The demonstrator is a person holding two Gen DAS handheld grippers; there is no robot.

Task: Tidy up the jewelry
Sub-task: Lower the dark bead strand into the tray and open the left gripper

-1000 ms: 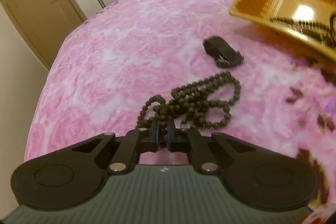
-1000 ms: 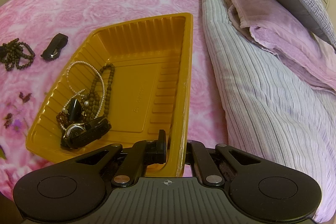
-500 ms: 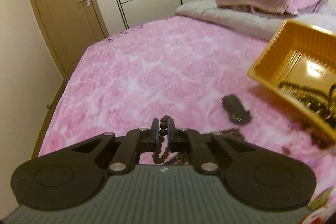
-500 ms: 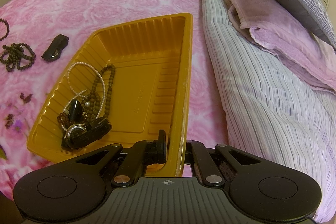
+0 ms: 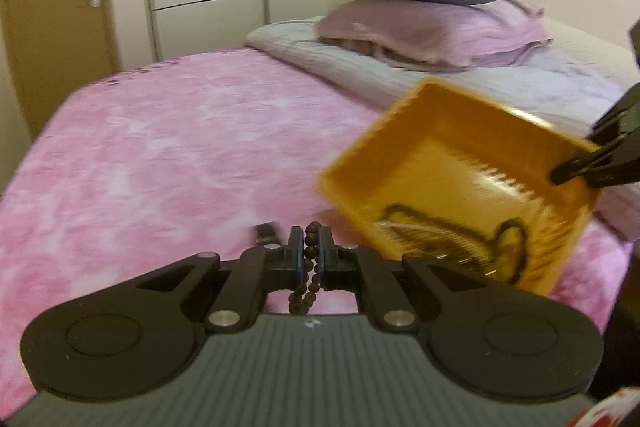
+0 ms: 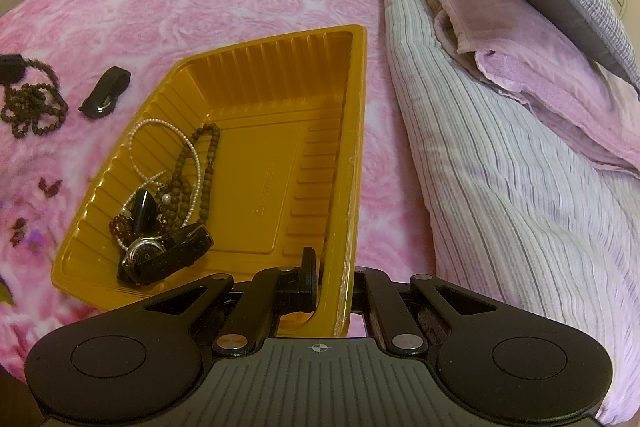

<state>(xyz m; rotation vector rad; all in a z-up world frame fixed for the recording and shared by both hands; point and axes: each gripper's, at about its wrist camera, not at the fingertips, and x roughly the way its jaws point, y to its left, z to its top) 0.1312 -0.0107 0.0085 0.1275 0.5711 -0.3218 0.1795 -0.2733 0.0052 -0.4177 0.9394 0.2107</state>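
The left gripper (image 5: 311,254) pinches a dark wooden bead necklace (image 5: 310,269) hanging above the pink bedspread (image 5: 160,155), the right gripper (image 6: 332,283) clamps the near rim of the orange tray (image 6: 280,163) holding a wristwatch (image 6: 160,253) and pearls, beside a small black item (image 6: 106,95).

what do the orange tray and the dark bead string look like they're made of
Orange tray: thin moulded plastic, glossy; ribbed walls, glare on the floor. Dark bead string pinched in the left claw: likely wood, matte brown round beads; stone or resin possible.
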